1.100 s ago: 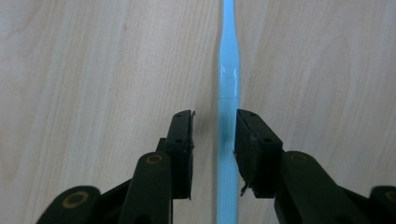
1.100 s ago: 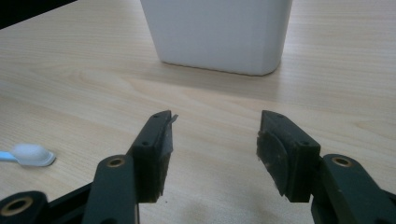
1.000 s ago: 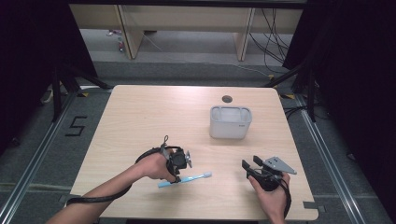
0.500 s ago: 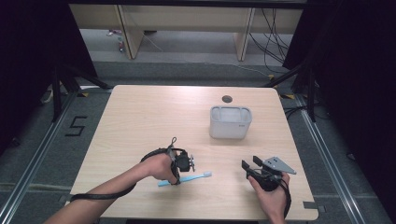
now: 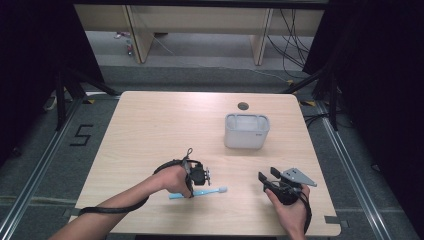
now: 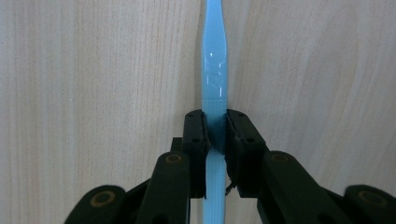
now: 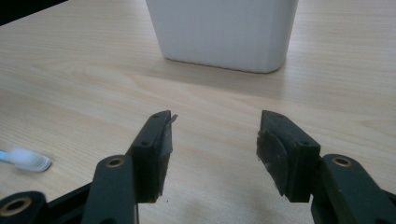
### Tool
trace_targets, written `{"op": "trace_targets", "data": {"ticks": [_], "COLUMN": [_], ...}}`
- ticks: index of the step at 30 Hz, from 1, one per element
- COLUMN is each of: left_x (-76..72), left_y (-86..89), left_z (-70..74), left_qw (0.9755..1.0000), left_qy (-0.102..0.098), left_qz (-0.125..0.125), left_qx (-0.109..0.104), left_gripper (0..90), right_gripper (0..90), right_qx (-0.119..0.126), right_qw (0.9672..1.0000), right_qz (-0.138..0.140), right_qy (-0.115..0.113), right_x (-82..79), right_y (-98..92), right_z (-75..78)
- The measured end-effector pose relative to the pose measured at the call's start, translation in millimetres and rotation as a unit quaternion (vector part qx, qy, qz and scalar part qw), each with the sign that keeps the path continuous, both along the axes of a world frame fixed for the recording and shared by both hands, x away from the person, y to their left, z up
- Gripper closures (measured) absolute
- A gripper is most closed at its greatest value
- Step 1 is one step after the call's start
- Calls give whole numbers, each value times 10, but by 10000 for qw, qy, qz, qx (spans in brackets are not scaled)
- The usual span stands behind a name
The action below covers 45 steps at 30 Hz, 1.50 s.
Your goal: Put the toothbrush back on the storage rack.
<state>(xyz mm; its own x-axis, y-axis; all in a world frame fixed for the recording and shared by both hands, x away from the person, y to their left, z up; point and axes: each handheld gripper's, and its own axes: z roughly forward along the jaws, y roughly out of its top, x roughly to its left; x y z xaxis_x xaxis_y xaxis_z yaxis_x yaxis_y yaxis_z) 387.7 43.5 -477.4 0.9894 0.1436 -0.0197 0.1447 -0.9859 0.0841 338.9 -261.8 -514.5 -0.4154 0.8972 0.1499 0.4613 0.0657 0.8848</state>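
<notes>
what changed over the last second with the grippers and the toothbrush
The left gripper came down over the blue toothbrush; its jaws have just been closing and now clamp the handle, which lies flat on the table. The right gripper stayed put with jaws open, and the white container did not move.

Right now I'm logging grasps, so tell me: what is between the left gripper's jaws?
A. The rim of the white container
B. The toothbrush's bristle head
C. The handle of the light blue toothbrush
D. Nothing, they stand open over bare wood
C: in the left gripper view the left gripper has its pads pressed on both sides of the toothbrush handle, which lies on the table.
</notes>
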Motion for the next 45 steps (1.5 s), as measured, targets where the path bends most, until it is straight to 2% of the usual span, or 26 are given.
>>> {"op": "trace_targets", "data": {"ticks": [3, 7, 9, 10, 11, 12, 13, 14, 18, 21, 25, 27, 28, 29, 31, 40, 41, 42, 44, 45], "left_x": [-12, -23, -27, -28, -27, -15, -15, -4, -5, -19, -38, -37, -36, -34, -37, -60, -63, -68, -77, -77], "left_y": [-18, -12, -7, 1, 9, 28, 28, 47, 77, 97, 117, 132, 138, 146, 169, 207, 211, 213, 218, 218], "left_z": [0, 1, 1, 1, 1, 0, 0, 3, 16, 42, 87, 122, 135, 154, 208, 286, 298, 308, 337, 337], "left_qw": [10000, 10000, 9999, 10000, 10000, 9999, 9999, 9998, 9996, 9990, 9983, 9976, 9973, 9969, 9949, 9912, 9907, 9899, 9882, 9882], "left_qy": [-60, -88, -98, -71, -36, 10, 10, -15, -29, -130, -164, -240, -273, -311, -429, -564, -571, -593, -629, -629], "left_qz": [-3, 26, 33, 60, 61, 124, 124, 144, 173, 142, 179, 213, 221, 239, 335, 418, 420, 442, 465, 465], "left_qx": [59, 38, 17, 2, 13, -95, -95, -114, -216, -398, -532, -609, -637, -683, -853, -1120, -1158, -1212, -1314, -1314], "left_gripper": [783, 784, 785, 786, 786, 786, 786, 786, 786, 787, 787, 786, 787, 786, 787, 786, 787, 786, 787, 786], "right_gripper": [456, 459, 459, 460, 460, 460, 460, 461, 462, 463, 463, 463, 463, 464, 465, 466, 466, 466, 466, 466], "right_qx": [-145, -217, -188, -59, -59, 15, 26, -46, -48, -67, -111, -121, 16, -121, -119, -100, 61, -81, -86, -42], "right_qw": [9999, 9998, 9998, 10000, 10000, 10000, 10000, 10000, 10000, 10000, 9999, 9999, 9999, 9999, 9999, 9999, 9999, 9999, 9999, 10000], "right_qz": [-15, -14, -30, 15, 15, 16, 33, -18, -15, -6, -31, -34, -83, -35, -36, -56, -113, -62, -50, -36], "right_qy": [-1, -25, -6, -46, -46, -7, 11, -15, -13, -53, -77, -61, 56, -67, -65, -100, 13, -67, -49, 2], "right_x": [0, 0, -4, 3, 3, 0, -3, -10, -11, -8, -6, -9, -24, -9, -9, -7, -21, -10, -5, -12], "right_y": [-4, -5, -1, 6, 6, 5, 1, -9, -8, -8, -7, -7, 15, -8, -9, -3, 24, 3, -4, -6], "right_z": [6, 5, 5, -5, -5, -7, -4, 4, 4, -1, -1, 2, 3, 1, 1, -3, -4, -2, -1, 7]}}
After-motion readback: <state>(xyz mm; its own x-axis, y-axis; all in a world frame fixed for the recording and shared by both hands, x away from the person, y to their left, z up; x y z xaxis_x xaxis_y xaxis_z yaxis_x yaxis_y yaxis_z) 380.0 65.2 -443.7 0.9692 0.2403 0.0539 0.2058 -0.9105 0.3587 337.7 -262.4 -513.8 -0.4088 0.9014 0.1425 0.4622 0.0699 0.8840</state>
